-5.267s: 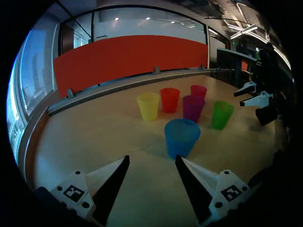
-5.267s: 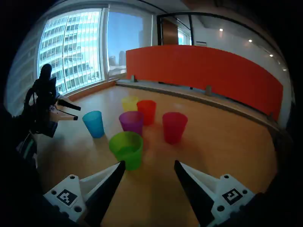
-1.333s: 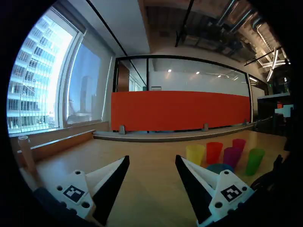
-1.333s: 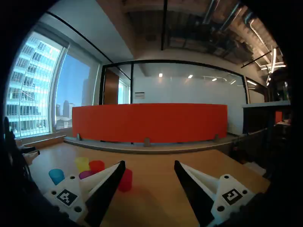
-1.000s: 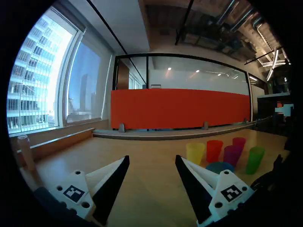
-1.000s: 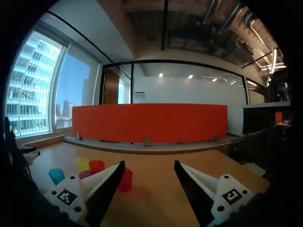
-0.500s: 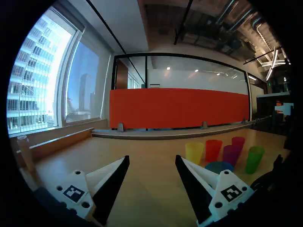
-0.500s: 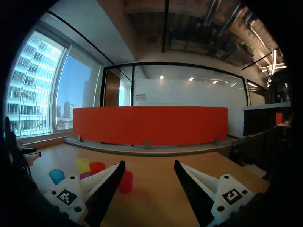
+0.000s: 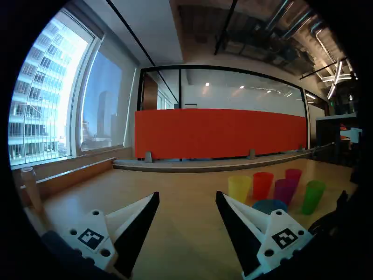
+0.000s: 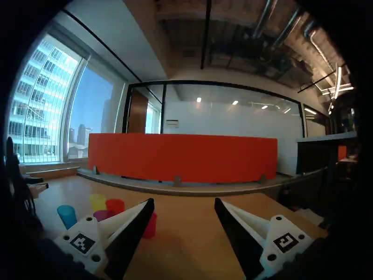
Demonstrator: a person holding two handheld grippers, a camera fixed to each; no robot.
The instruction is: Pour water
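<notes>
Both my grippers have come up from looking down on the cups to looking level across the table [image 9: 186,184], so the cups now sit low in each view; in the last half second the right one has tipped a little higher still.

My left gripper [image 9: 187,194] has its fingers well apart with nothing between them but bare wood. The cups stand in a cluster to the right of it: yellow cup [image 9: 239,188], red cup [image 9: 262,185], purple cup [image 9: 283,191], pink cup [image 9: 293,176] and green cup [image 9: 313,196], with the blue cup [image 9: 270,205] nearest, half behind my right finger. All stand upright, long axis vertical, mouths up. I cannot tell whether any holds water.

My right gripper [image 10: 183,201] is also spread and holds nothing. In the right gripper view the cluster lies to the left.

The far edge of the table runs along a grey rail under the orange partition [image 9: 219,133], and a wooden ledge lines the window side. Straight ahead of both grippers the tabletop is open wood up to that rail.
</notes>
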